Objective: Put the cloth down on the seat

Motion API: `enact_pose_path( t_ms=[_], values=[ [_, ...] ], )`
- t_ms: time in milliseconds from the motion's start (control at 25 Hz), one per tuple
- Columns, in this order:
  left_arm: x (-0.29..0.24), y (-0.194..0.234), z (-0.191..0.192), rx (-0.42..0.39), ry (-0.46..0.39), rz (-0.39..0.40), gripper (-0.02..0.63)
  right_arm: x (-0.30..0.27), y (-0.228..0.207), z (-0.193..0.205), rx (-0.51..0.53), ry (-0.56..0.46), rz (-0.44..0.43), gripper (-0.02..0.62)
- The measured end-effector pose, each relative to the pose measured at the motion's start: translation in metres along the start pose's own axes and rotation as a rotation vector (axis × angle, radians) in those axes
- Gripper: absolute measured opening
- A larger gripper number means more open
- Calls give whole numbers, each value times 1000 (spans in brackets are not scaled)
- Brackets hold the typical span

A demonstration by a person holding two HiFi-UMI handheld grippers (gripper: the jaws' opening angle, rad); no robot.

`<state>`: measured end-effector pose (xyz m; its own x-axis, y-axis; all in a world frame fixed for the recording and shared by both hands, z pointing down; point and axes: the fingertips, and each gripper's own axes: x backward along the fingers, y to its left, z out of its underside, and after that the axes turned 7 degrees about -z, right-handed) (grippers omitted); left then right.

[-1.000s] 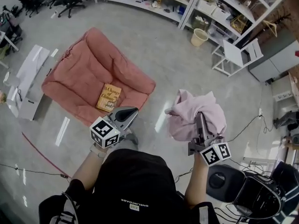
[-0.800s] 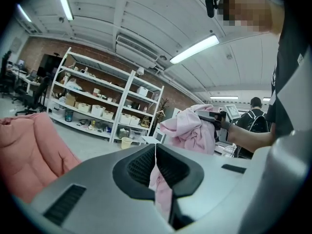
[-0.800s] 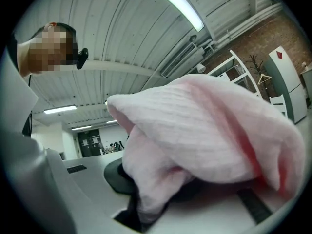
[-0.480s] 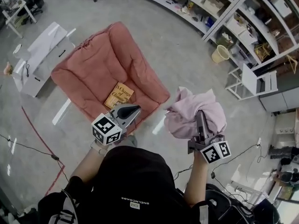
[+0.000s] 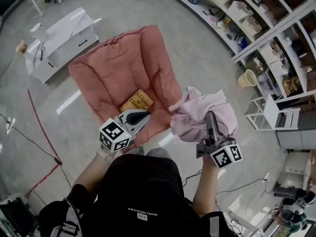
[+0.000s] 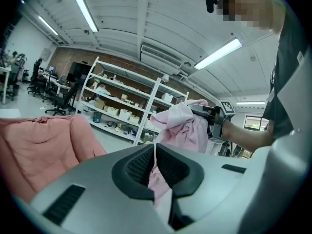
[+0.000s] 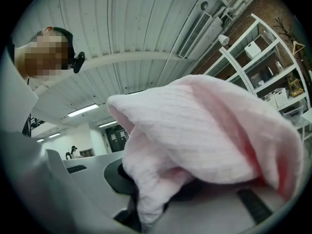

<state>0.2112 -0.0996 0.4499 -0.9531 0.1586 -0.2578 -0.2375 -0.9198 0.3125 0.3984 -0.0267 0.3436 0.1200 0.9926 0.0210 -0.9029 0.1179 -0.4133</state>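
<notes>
A crumpled pale pink cloth (image 5: 200, 113) hangs bunched over my right gripper (image 5: 211, 118), which is shut on it and held up over the bare floor, right of the seat. In the right gripper view the cloth (image 7: 204, 130) covers the jaws almost entirely. The seat (image 5: 113, 75) is a salmon-pink cushioned floor chair with a yellow book (image 5: 137, 101) lying on its near part. My left gripper (image 5: 143, 116) is shut and holds nothing, its tip over the seat's near edge beside the book. The left gripper view shows the cloth (image 6: 181, 126) to the right and the seat (image 6: 39, 145) at left.
A white low bench (image 5: 61, 36) stands left of the seat. White shelving (image 5: 256, 23) runs along the right, with a yellow bucket (image 5: 247, 78) and a white chair (image 5: 276, 115) near it. A red line (image 5: 42, 132) and cables cross the floor at left.
The view has swung round: the seat now lies closer and more directly ahead. Both grippers have shifted toward it. The right gripper still holds the cloth.
</notes>
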Motion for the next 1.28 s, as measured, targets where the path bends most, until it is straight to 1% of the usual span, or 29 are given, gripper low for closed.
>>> enact_pose_path(
  t_ms=[240, 400, 680, 1040, 1160, 1280],
  values=[
    [5, 22, -5, 38, -29, -94, 15, -57, 4, 8, -17, 53, -111, 133],
    [5, 36, -8, 59, -45, -143, 15, -90, 5, 17, -25, 94, -172, 133],
    [1, 83, 3, 116, -65, -282, 15, -151, 6, 44, -44, 192, -301, 133],
    [9, 144, 17, 176, -80, -421, 15, -228, 14, 85, -67, 305, -422, 135],
    [20, 158, 23, 196, -84, -458, 15, -251, 22, 107, -72, 348, -453, 135],
    [31, 172, 32, 212, -83, -487, 15, -271, 26, 133, -75, 396, -464, 134]
  ],
)
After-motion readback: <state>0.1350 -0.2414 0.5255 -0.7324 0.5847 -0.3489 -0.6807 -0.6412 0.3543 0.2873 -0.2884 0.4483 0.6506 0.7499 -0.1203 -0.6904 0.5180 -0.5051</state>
